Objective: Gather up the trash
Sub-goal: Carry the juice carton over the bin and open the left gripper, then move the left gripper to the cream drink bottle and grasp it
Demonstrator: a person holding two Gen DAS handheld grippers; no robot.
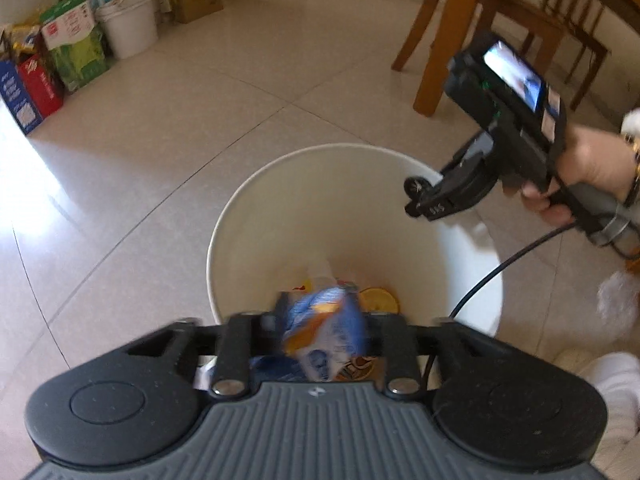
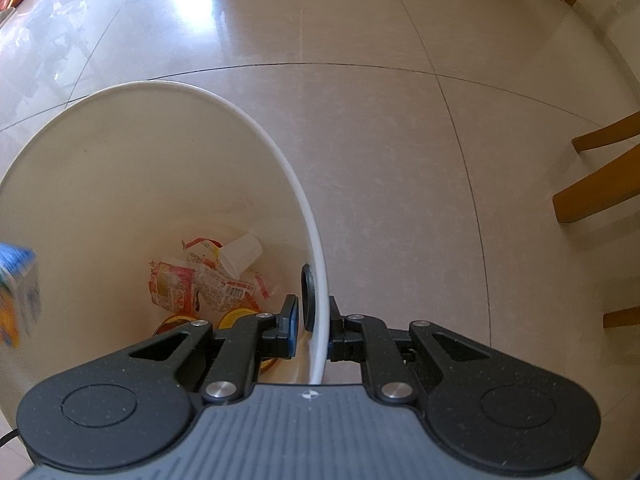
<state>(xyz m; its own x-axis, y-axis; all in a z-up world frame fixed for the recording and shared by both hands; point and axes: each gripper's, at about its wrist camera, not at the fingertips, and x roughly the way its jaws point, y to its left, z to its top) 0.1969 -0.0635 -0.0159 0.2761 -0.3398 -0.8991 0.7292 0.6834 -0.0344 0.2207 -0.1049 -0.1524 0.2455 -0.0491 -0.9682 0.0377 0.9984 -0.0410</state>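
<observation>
Looking between my left gripper (image 1: 320,336) fingers first: they stand apart, with a crumpled blue-and-orange snack wrapper (image 1: 326,328) blurred in the gap, and no pad visibly presses on it. I judge it released and falling, though the blur leaves that unsure. The same wrapper shows as a blue-and-orange smear at the left edge of the right wrist view, above the bucket's mouth.

My right gripper (image 2: 314,326) is clamped on the rim of the tall white plastic bucket (image 2: 316,240), one finger inside the wall and one outside, steadying it on the pale tiled floor (image 2: 400,140).

On the bucket's bottom lie pieces already collected: a small white plastic cup (image 2: 242,254) on its side, torn red-and-white printed packaging (image 2: 192,284), and round yellow lids (image 2: 236,316) partly hidden behind the gripper.

Progress, as I judge it: several items are in, and the wrapper is going in now. Whether loose trash remains I cannot tell; the floor near the bucket shows none. Stacked cartons (image 1: 72,48) and a second white pail (image 1: 128,28) stand well apart by the wall, and brown wooden chair legs (image 1: 440,40) stand off to the right.
</observation>
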